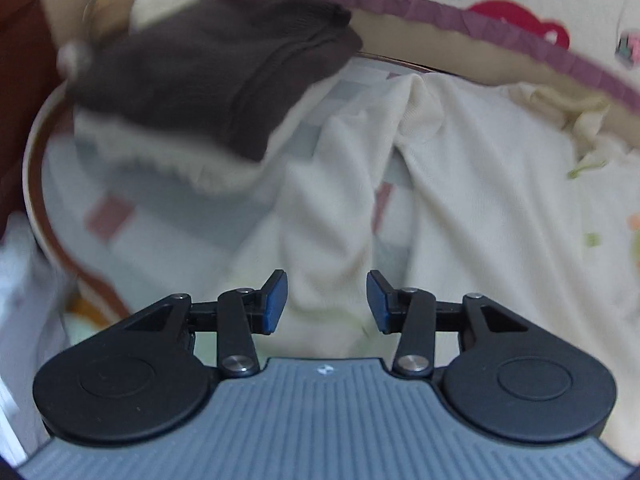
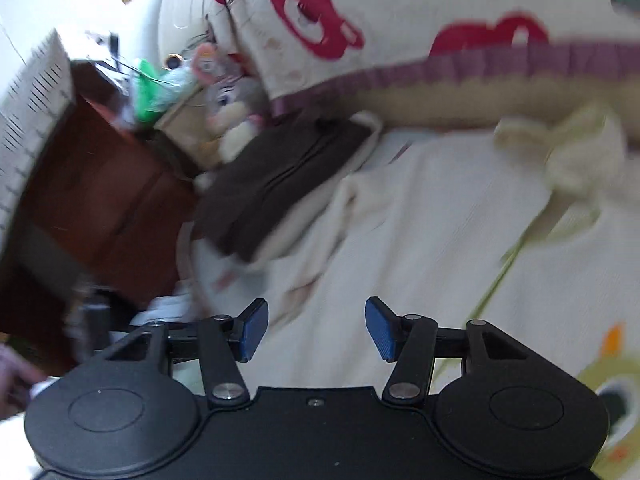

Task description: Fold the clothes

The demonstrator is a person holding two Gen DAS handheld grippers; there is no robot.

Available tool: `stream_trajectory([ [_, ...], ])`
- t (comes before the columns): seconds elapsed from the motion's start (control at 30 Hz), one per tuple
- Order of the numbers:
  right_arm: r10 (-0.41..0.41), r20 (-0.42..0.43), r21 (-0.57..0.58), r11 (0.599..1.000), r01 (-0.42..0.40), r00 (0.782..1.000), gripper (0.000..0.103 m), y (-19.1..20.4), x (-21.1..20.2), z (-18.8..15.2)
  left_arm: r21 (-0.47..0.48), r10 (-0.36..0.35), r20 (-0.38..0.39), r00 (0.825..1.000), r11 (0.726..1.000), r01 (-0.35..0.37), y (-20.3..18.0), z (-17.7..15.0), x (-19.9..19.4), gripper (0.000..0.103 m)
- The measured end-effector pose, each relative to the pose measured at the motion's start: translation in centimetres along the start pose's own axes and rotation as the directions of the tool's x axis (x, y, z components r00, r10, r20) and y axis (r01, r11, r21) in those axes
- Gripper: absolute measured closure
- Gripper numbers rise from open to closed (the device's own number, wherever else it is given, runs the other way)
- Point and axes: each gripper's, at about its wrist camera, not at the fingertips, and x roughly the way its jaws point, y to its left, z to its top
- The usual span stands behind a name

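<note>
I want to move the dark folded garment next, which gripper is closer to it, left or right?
Probably left. The dark folded garment sits up and left of the open left gripper, looming large. From the open right gripper it looks smaller, farther up-left.

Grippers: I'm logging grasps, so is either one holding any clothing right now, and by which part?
Nothing is held. The left gripper and right gripper both stand open above the cream garment, with no cloth between their pads.

The left hand-held gripper points downward, its blue pads parted with nothing between them. The right hand-held gripper gapes wider, likewise empty.
</note>
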Motion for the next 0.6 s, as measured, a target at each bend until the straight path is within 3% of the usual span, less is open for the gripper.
stream_trajectory([
  [0.07,-0.053,0.037,-0.056,0.997,0.055,0.998,0.042,-0.9,1.1,-0.3,0.080,0.000,0.009,1.000,0.997,-0.001,-0.9,1.0,1.4,0.060],
  [0.17,-0.143,-0.009,-0.042,0.989,0.143,0.990,0.043,-3.9,1.4,-1.8,0.092,-0.067,-0.054,0.996,0.993,0.072,-1.0,2.3,3.5,0.060],
  [0.3,-0.307,0.007,-0.102,0.947,0.306,0.952,0.043,-5.7,1.4,-3.8,0.088,-0.004,-0.088,0.996,0.996,0.012,-1.6,2.4,5.3,0.060],
  [0.47,-0.353,0.035,-0.019,0.935,0.354,0.935,0.043,-8.3,1.2,-3.3,0.078,0.035,-0.113,0.993,0.997,-0.027,-1.3,2.0,6.9,0.060],
  [0.5,-0.361,0.039,-0.016,0.932,0.362,0.932,0.043,-8.6,1.2,-3.2,0.082,0.032,-0.109,0.993,0.996,-0.023,-1.3,2.0,7.0,0.062],
  [0.53,-0.375,0.040,-0.031,0.926,0.376,0.926,0.043,-8.7,1.3,-3.3,0.096,0.030,-0.104,0.994,0.995,-0.020,-1.3,1.9,7.0,0.092],
  [0.57,-0.387,0.037,-0.051,0.920,0.389,0.921,0.043,-8.6,1.4,-3.4,0.139,0.042,-0.082,0.996,0.990,-0.030,-1.6,1.9,6.4,0.101],
  [0.6,-0.393,0.029,-0.070,0.916,0.394,0.919,0.043,-8.5,1.6,-3.4,0.195,0.069,-0.039,0.997,0.979,-0.060,-2.1,2.1,5.5,0.101],
])
